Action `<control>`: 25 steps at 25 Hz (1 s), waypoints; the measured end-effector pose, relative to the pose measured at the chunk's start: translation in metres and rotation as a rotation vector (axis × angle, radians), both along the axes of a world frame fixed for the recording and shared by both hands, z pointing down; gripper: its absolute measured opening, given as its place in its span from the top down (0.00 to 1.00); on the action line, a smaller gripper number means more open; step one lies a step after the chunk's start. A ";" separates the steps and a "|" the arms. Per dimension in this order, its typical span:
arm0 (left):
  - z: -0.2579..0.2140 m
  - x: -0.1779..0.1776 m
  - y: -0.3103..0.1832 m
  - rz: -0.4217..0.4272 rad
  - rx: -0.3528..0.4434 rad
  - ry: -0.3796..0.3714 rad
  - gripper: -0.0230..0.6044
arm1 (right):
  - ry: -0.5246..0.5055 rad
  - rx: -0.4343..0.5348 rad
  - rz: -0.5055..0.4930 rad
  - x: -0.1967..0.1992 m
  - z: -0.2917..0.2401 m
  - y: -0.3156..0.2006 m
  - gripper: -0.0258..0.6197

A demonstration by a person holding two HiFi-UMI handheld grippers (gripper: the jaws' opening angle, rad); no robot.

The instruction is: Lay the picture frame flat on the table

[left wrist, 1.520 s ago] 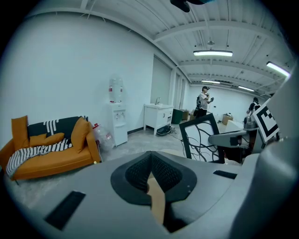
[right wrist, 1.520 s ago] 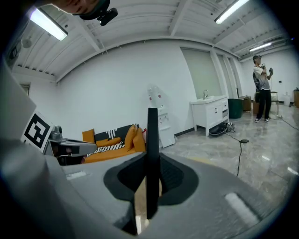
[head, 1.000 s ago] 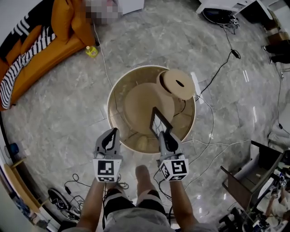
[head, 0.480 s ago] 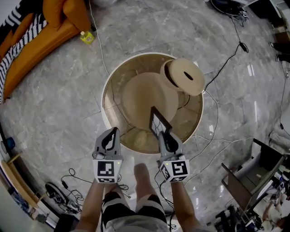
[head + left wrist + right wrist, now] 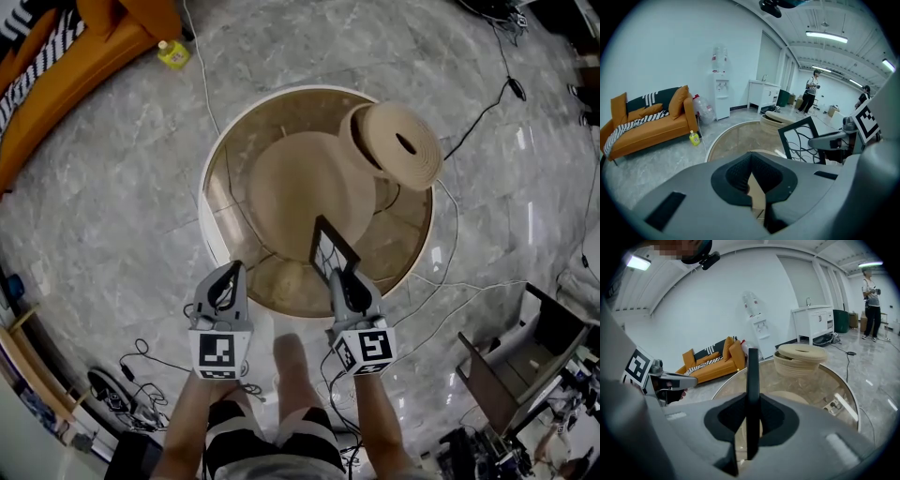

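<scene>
Item: picture frame, upright, edge clamped in my right gripper, held above the near part of the round glass table. My left gripper: jaws seemingly together, empty. Handling: I should lower the bottom edge first, tip slowly, and release only once it lies flat.

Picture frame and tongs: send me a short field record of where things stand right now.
frame: picture frame standing on edge, not yet flat
held by: right tongs, closed on the frame's near edge
left tongs: tips together, nothing between them
table: round glass table, frame over its near side
frame touching table: cannot tell
also on table: woven basket with lid, far right side
</scene>
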State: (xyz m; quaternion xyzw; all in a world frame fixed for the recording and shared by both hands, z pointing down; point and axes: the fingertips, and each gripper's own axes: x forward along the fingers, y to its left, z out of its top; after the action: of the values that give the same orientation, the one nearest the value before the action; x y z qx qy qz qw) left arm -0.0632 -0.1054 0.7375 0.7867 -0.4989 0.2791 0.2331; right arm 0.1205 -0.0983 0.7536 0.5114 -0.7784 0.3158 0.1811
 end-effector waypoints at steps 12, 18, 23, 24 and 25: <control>0.021 0.010 -0.003 0.011 -0.030 0.016 0.94 | -0.012 -0.063 -0.017 -0.004 0.034 -0.002 0.86; 0.028 0.019 -0.007 0.015 -0.043 0.031 0.94 | -0.041 -0.116 0.012 0.006 0.055 -0.006 0.86; 0.035 0.024 -0.007 0.024 -0.049 0.027 0.94 | -0.078 -0.148 0.045 0.009 0.067 -0.013 0.85; 0.035 0.025 -0.007 0.022 -0.051 0.027 0.94 | -0.076 -0.148 0.047 0.009 0.068 -0.015 0.85; 0.035 0.025 -0.007 0.013 -0.056 0.031 0.94 | -0.074 -0.148 0.048 0.010 0.069 -0.016 0.85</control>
State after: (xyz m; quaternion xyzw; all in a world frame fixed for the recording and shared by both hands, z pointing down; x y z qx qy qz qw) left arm -0.0377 -0.1124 0.7722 0.7872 -0.4820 0.2825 0.2610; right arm 0.1302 -0.1147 0.8230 0.5033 -0.7466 0.3953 0.1818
